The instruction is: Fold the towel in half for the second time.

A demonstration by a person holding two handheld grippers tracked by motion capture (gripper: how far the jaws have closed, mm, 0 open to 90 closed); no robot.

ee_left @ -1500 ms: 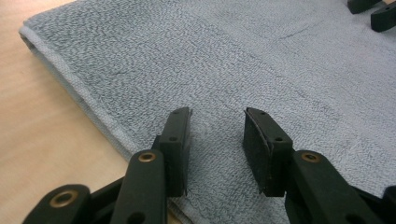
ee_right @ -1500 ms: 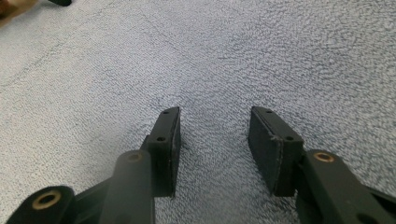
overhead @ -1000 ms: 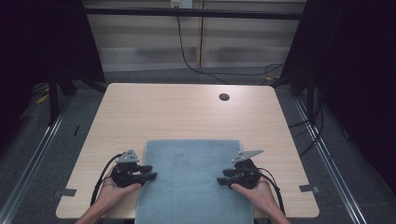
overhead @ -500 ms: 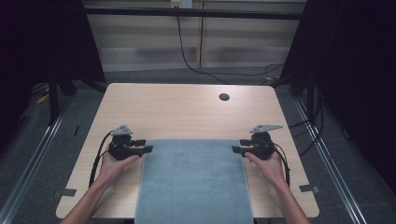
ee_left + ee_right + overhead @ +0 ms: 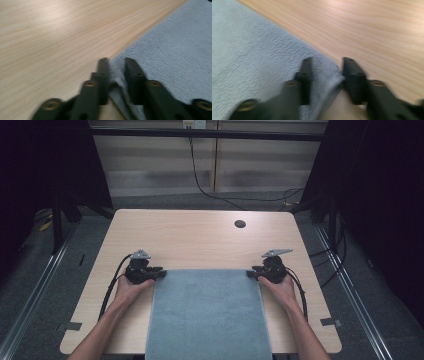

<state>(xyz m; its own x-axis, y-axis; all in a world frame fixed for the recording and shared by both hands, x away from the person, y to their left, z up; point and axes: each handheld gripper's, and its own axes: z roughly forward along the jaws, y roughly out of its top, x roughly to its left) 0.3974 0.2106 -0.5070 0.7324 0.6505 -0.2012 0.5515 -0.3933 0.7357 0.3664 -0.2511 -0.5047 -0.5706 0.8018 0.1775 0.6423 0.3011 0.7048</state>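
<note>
Towel: flat on table, near end over the near edge | Left gripper: jaws just closing, pinching far-left towel corner | Right gripper: jaws just closing, pinching far-right towel corner | Beyond: bare wood, dark hole near far edge

A light wooden table with rounded corners is standing on a grey carpeted floor, with a round dark cable hole sitting near its far edge. Beyond the table a pale panelled wall is catching soft light, and a black cable is hanging down it and trailing along the floor toward the table's right. Dark curtains are closing in on both sides of the table, and metal floor rails are running alongside it.
</note>
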